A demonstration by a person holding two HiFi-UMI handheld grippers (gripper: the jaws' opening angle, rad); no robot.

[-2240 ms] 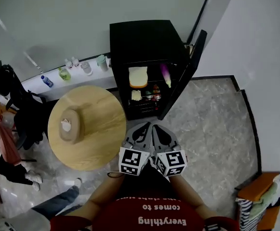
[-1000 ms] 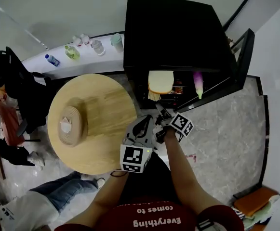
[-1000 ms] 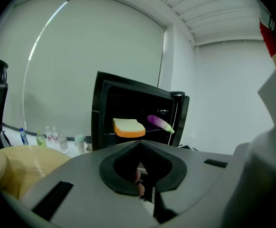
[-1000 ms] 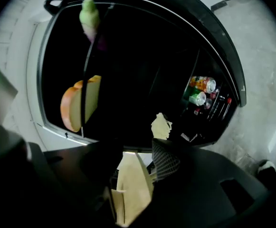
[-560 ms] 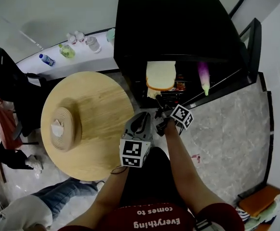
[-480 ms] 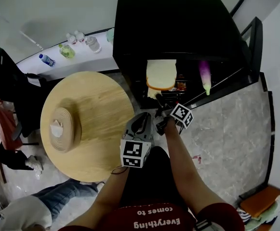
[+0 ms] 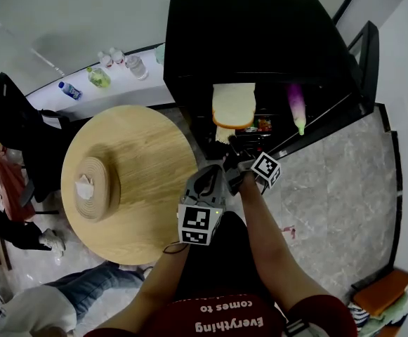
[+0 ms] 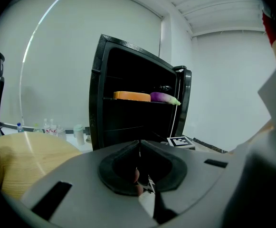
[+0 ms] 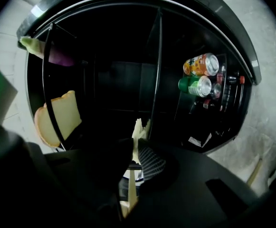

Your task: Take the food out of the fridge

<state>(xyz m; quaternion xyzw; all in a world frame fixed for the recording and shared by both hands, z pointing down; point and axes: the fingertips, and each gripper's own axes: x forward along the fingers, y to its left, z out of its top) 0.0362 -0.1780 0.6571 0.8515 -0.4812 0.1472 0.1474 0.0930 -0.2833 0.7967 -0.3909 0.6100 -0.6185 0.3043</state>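
The black fridge stands open. A bread slice and a purple eggplant lie on its upper shelf, a thin pale yellow food piece on the lower one. My right gripper reaches into the lower shelf. In the right gripper view its jaws are closing, pinched on that pale yellow piece, with the bread and the eggplant off to the left. My left gripper hangs just in front of the fridge, shut and empty.
Drink cans sit in the fridge beside my right gripper. The open fridge door stands at the right. A round wooden table with a round tan object is at the left, bottles line a ledge, and a person is at the lower left.
My right gripper has left its place beside the left one and reached forward into the fridge's lower shelf. Both grippers have sunk a little in front of the fridge.
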